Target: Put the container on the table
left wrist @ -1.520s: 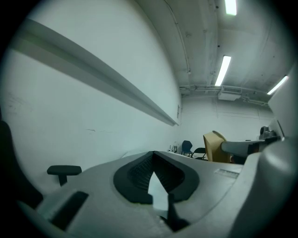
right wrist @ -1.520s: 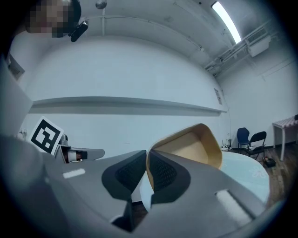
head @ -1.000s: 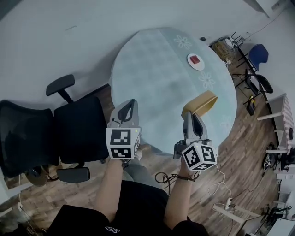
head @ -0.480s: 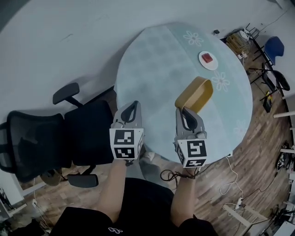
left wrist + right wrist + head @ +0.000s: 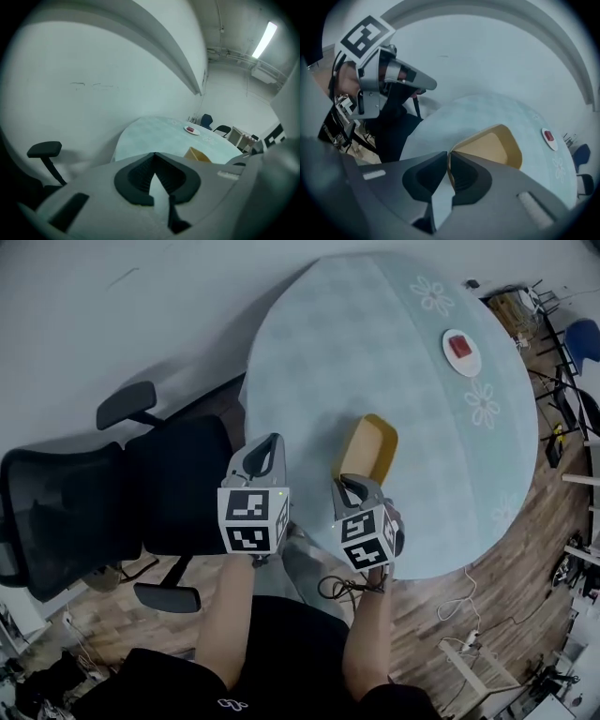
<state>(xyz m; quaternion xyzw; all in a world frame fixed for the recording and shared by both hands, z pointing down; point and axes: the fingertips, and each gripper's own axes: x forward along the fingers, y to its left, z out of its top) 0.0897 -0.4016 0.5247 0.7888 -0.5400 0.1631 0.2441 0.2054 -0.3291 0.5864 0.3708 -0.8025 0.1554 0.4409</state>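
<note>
Head view: right tongs [image 5: 351, 487] are holding the yellow container [image 5: 367, 446] over the round worktop [image 5: 403, 352], close to its near edge.
Left gripper view: left tongs [image 5: 154, 155] are sitting pressed together, empty.
Right gripper view: jaws are pinching the container's rim.

The right gripper [image 5: 446, 157] has its jaws pinched on the near rim of a yellow container [image 5: 490, 146], with only the thin wall between the two dark pads. The container's open tray runs out toward two o'clock over a pale round table [image 5: 478, 110]. At three o'clock, far across the table, sits a small white plate [image 5: 550, 139] with something red on it. Up at ten o'clock hangs the left gripper [image 5: 424, 84], its marker cube on top, with a black chair [image 5: 393, 129] below it.
</note>
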